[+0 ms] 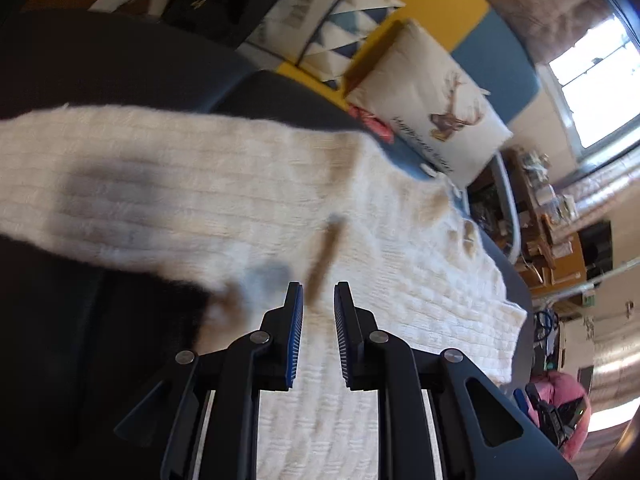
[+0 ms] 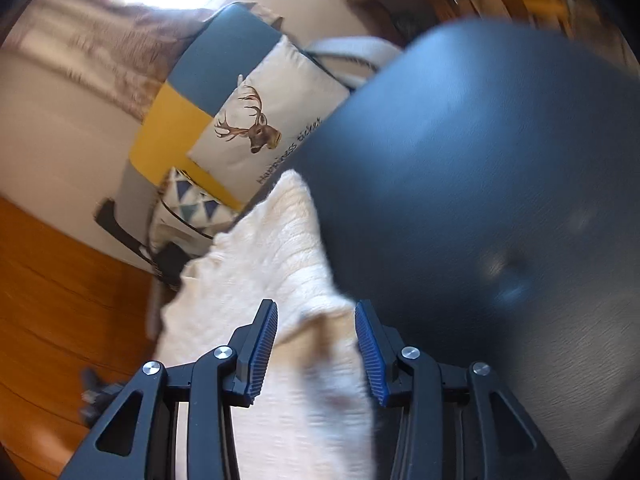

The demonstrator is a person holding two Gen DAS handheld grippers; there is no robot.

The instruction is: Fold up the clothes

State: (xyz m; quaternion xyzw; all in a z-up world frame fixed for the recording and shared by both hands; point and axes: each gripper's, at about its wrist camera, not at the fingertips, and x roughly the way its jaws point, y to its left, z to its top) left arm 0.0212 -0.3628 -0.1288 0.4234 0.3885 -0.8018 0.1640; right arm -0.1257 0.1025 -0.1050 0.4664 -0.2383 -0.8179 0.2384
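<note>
A cream knit sweater [image 1: 224,192] lies spread on a dark blue-grey padded surface [image 1: 120,72], one sleeve reaching toward the left. My left gripper [image 1: 318,294] hovers over the sweater's body. Its blue pads stand a narrow gap apart, with only the knit below showing through. In the right wrist view the sweater [image 2: 276,256] runs as a strip along the dark surface [image 2: 480,160]. My right gripper [image 2: 316,308] is above that strip with its jaws wider apart. The cloth passes under the gap, blurred, and neither pad presses on it.
A deer-print pillow [image 1: 432,120] and a triangle-pattern pillow [image 1: 340,36] lean on a yellow and blue sofa behind the surface. A black bag [image 1: 220,0] sits at the back left. A cluttered desk [image 1: 552,220] is at right. Wooden floor [image 2: 60,300] lies beyond the edge.
</note>
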